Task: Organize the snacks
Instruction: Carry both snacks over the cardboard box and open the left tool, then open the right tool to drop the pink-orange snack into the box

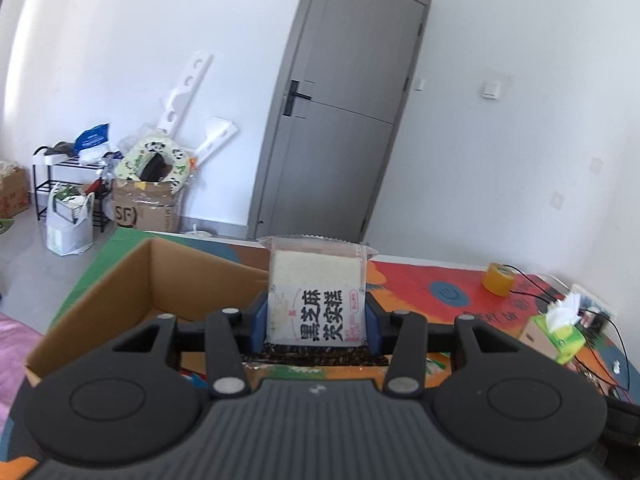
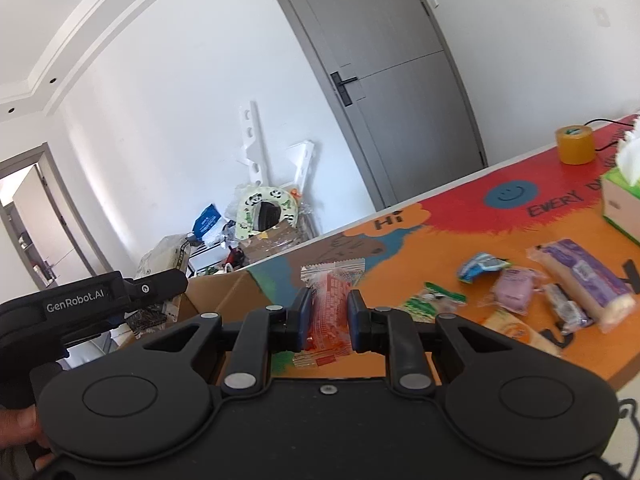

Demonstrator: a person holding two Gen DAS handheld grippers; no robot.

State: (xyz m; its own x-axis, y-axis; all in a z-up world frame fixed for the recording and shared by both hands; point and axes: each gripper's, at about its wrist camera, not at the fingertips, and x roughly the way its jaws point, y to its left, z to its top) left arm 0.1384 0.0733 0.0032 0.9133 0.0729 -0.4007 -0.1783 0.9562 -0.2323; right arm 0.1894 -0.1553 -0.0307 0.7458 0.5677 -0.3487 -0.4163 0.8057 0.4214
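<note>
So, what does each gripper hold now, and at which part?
Left gripper: white cake packet, by its lower sides. Right gripper: red snack packet, around its middle.

Bright, even daylight throughout, with no hard shadows on the white walls (image 1: 500, 160). Strong fisheye bending at the edges: door (image 1: 340, 100) frame bowed, ceiling mouldings (image 2: 100, 40) curved, dark vignette in the far corners. Slight motion softness across both views, snack packets (image 2: 576, 280) on the right a little smeared. Near black gripper bodies underexposed, detail lost. Mild washed-out glare on the far left wall.
</note>
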